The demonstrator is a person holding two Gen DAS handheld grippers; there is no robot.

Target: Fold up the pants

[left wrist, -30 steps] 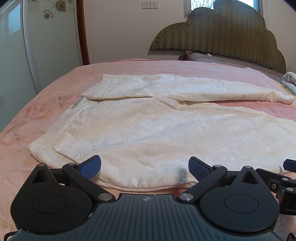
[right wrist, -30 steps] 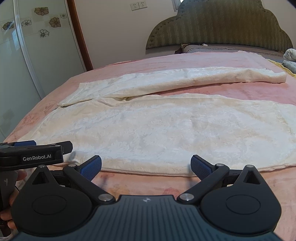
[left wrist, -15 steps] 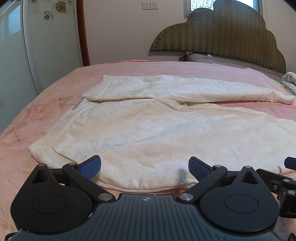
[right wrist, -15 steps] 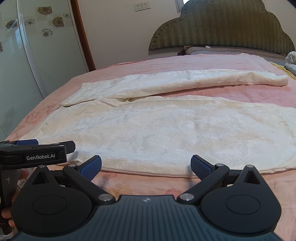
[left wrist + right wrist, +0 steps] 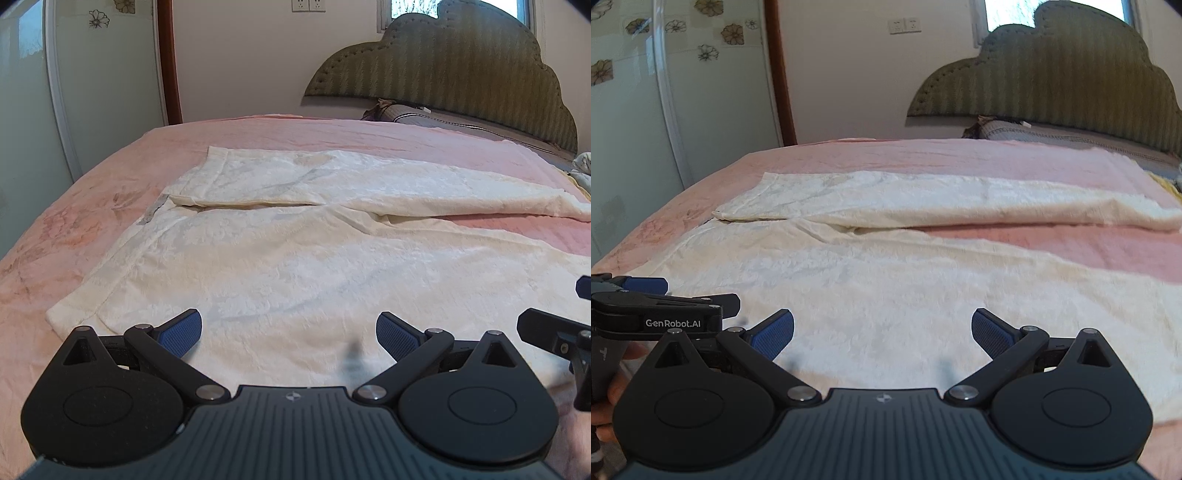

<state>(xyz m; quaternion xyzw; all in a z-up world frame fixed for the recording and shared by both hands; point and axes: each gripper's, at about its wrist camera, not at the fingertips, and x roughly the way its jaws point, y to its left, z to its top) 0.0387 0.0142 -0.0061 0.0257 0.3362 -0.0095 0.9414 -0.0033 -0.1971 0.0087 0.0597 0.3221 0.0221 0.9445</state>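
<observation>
Both grippers have advanced over the near edge of the pants since the earlier frames. One bed (image 5: 332,133) with pink cover carries one pair of cream pants (image 5: 295,266), spread flat: waistband toward the left edge, two legs running toward the right edge, pink cover showing between them. One green headboard (image 5: 1071,81) and one pillow (image 5: 1034,129) lie at the far edge. Left gripper (image 5: 289,332) and right gripper (image 5: 882,332) hover released, jaws wide, nothing between them. Right view alone shows the left gripper's flank and a hand (image 5: 613,398); left view alone shows the grey waistband patch (image 5: 153,210).
</observation>
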